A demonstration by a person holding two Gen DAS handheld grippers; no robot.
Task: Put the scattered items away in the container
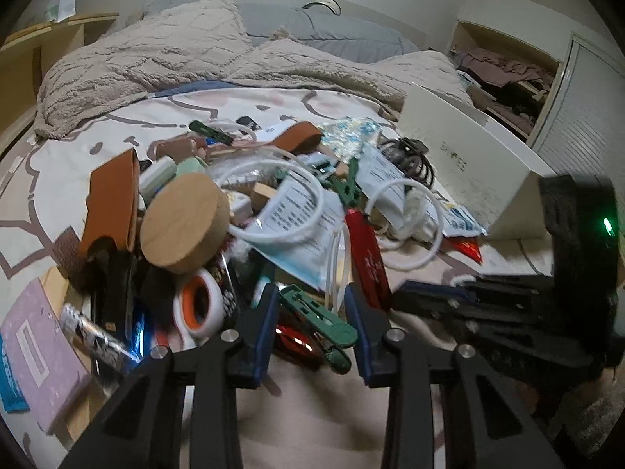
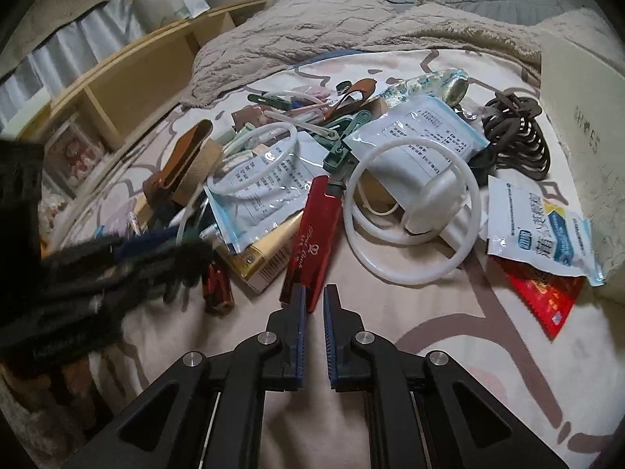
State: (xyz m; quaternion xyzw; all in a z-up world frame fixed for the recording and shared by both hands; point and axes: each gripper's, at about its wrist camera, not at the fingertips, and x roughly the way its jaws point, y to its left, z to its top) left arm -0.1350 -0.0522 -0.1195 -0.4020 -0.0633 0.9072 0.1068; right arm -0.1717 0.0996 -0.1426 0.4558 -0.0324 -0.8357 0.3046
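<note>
The bed (image 1: 58, 179) fills both views, covered by a pale sheet with a brown line pattern. A rumpled beige blanket (image 1: 156, 62) lies across its far side. A wooden shelf unit (image 2: 129, 78) stands beyond the bed's left edge.

The white box (image 1: 468, 168), the container for the task, stands on the right side of the bed. It has faint lettering on its wall and sits just right of the clutter.

The scattered things lie heaped in the middle of the sheet, left of the box. A white cable (image 2: 410, 242) loops in rings over printed plastic packets (image 2: 414, 144). A long red case (image 2: 312, 234) lies in the middle of the heap, one end pointing to the near side. A round wooden lid (image 1: 183, 226) rests tilted on the left of the pile, beside a brown leather pouch (image 1: 111, 203). A dark hair claw (image 2: 515, 140) sits far right, close to the box. A white roll of tape (image 1: 199, 305) with an orange core lies at the near left.

The left gripper (image 1: 310, 297) is at the near edge of the pile, its jaws closed onto a green clothes peg (image 1: 324, 316) that runs slantwise from pad to pad. The right gripper (image 2: 315, 293) hovers over bare sheet, its jaws drawn narrow with nothing between them; the near end of the red case lies just beside its left finger.
</note>
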